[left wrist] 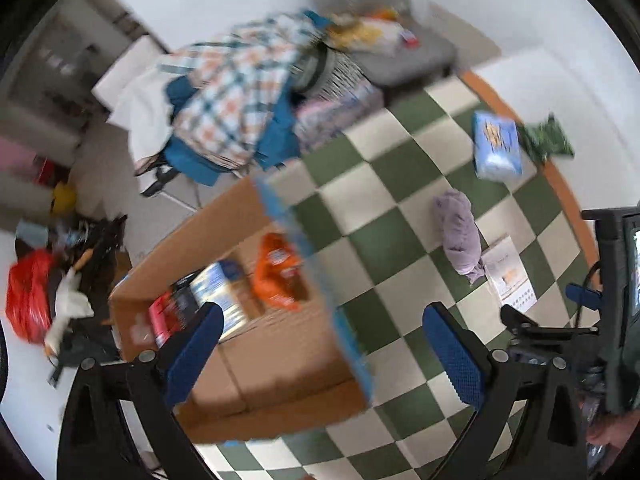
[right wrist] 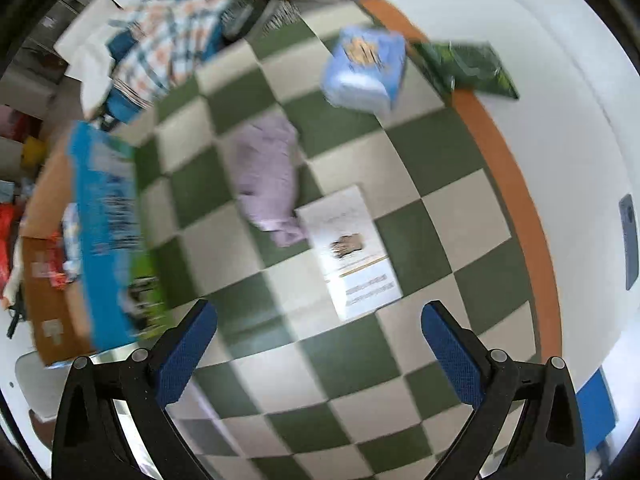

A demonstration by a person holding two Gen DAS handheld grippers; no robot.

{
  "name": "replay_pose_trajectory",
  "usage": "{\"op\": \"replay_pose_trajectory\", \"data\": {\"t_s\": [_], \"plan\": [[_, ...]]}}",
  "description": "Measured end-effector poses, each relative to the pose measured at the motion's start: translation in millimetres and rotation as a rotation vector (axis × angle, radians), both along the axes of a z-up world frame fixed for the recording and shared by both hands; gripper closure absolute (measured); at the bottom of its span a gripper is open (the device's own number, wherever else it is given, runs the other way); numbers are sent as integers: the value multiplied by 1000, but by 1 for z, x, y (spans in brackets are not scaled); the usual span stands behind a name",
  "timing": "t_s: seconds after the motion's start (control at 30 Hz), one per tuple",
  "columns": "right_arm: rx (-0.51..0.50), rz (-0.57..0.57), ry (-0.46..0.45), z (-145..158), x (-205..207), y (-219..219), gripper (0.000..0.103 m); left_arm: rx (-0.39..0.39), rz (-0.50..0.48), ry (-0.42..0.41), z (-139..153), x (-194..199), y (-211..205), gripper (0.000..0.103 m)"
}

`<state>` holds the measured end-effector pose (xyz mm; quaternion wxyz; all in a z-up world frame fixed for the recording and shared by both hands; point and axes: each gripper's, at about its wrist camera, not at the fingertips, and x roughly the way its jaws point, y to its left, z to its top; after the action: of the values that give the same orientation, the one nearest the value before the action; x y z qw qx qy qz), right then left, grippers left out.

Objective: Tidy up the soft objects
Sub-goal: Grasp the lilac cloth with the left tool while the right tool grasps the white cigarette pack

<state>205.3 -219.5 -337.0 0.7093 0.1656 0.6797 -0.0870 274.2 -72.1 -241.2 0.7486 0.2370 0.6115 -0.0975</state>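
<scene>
Blurring everything, carton (left wrist: 256,360) contents indistinct behind wide-spread left hand-held gripper (left wrist: 320,356); right hand-held gripper (right wrist: 320,354) likewise agape, empty.

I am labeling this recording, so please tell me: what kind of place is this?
Probably a lived-in room at home, mid-tidying: a green-and-white checkered mat, a chair heaped with plaid cloth, and an open cardboard box of packaged goods.

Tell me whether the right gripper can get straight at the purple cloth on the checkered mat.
Probably yes. The right gripper is open and empty, and only bare checkered mat and the flat paper sheet lie between it and the purple cloth.
</scene>
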Motion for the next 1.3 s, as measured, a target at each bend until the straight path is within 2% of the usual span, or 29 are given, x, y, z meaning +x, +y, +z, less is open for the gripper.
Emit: {"op": "replay_pose_trajectory", "data": {"t_s": [0.23,0.3,0.33,0.4,0.47,0.57,0.67,0.83,0.87,0.97,1.03,1.07,1.2,1.27,1.3], "plan": [[23,3,117,-68,20,-13,1,58,-30,174,-74,31,-49,1],[30,-9,144,-80,22,-17,8,51,-22,217,-87,35,-57,1],[31,-12,156,-85,22,-19,18,41,-19,240,-93,37,-60,1],[34,-1,194,-95,21,-23,23,27,2,272,-104,42,-66,3],[15,19,194,-94,17,-26,35,-3,23,306,-113,47,-72,3],[-23,20,216,-96,8,-43,37,-64,57,370,-126,50,-80,3],[-22,-41,230,-98,-6,-74,38,-95,68,409,-141,52,-93,3],[28,-87,242,-101,-19,-106,37,-90,56,459,-168,51,-119,3],[54,-99,243,-102,-20,-110,35,-88,49,470,-174,51,-124,7],[103,-122,247,-104,-20,-116,31,-50,41,503,-188,46,-132,48],[93,-111,266,-106,-19,-114,31,-27,22,466,-184,42,-138,57],[85,-105,272,-106,-16,-114,30,-23,17,458,-182,41,-141,62],[31,-75,286,-106,-10,-104,31,-19,35,460,-177,27,-139,64],[-10,-61,284,-103,-8,-100,40,-12,37,459,-177,19,-135,64],[-18,-49,281,-102,-10,-98,40,-8,36,457,-177,14,-133,64]]}}
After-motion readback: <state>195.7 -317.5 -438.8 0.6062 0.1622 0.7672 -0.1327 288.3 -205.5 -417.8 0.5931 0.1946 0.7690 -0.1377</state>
